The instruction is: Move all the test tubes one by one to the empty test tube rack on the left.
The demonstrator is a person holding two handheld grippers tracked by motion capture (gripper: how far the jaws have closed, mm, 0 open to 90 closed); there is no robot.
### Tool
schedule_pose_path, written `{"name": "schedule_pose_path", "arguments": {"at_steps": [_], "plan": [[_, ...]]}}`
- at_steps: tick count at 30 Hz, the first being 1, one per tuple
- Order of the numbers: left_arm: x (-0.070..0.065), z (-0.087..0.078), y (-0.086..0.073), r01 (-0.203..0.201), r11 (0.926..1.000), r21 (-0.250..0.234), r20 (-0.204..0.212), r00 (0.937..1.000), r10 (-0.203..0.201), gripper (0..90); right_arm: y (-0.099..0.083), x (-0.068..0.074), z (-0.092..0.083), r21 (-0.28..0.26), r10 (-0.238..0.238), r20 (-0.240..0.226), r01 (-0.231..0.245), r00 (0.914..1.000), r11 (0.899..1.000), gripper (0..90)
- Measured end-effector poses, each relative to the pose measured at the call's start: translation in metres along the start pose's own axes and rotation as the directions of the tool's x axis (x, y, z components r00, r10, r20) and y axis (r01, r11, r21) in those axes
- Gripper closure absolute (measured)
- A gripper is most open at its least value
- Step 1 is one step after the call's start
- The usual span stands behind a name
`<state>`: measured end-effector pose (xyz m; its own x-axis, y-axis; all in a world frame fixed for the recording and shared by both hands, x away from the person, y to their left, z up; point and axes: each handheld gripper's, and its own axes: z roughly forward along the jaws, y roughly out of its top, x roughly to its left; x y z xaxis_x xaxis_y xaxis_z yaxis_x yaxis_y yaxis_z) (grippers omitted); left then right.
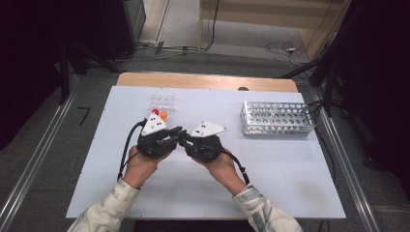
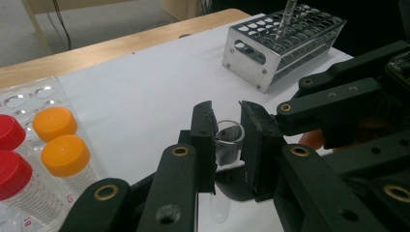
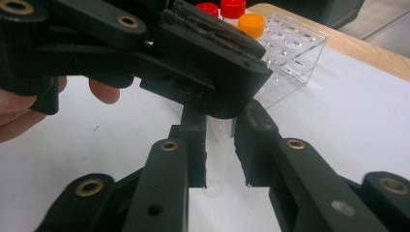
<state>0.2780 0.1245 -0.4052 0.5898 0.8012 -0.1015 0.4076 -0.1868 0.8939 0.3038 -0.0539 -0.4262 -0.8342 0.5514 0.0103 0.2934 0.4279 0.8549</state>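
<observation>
A clear uncapped tube sits between both grippers at the middle of the white table. My left gripper is shut on the tube near its open rim. In the right gripper view the tube's lower part hangs between the pads of my right gripper. One pad touches it and a thin gap shows at the other, so that gripper reads as open around it. The left gripper's jaw crosses above. In the high view the left gripper and right gripper meet tip to tip.
A clear plastic rack with red-capped and orange-capped tubes stands just behind the left gripper. A metal rack at the right holds one clear tube. A wooden edge runs along the back.
</observation>
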Motion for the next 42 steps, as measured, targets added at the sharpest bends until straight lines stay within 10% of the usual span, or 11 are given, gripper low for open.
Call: {"name": "schedule_pose_path", "arguments": {"at_steps": [5, 27, 42], "plan": [[0.005, -0.009, 0.005, 0.008, 0.9999, -0.012, -0.002, 1.0, -0.008, 76.6, -0.002, 0.0, -0.001, 0.025, -0.016, -0.016, 0.017, 0.9997, 1.0, 48.1], [0.067, -0.068, 0.013, 0.087, 0.9936, -0.072, -0.146, 0.9846, -0.097, 76.6, -0.023, -0.039, -0.031, 0.043, 0.041, 0.075, -0.044, 0.9964, 0.998, 36.2], [0.091, -0.046, 0.021, 0.089, 0.9911, -0.099, -0.26, 0.9592, -0.112, 76.5, -0.03, -0.05, -0.042, 0.042, 0.063, 0.114, -0.068, 0.9915, 0.997, 36.5]]}}
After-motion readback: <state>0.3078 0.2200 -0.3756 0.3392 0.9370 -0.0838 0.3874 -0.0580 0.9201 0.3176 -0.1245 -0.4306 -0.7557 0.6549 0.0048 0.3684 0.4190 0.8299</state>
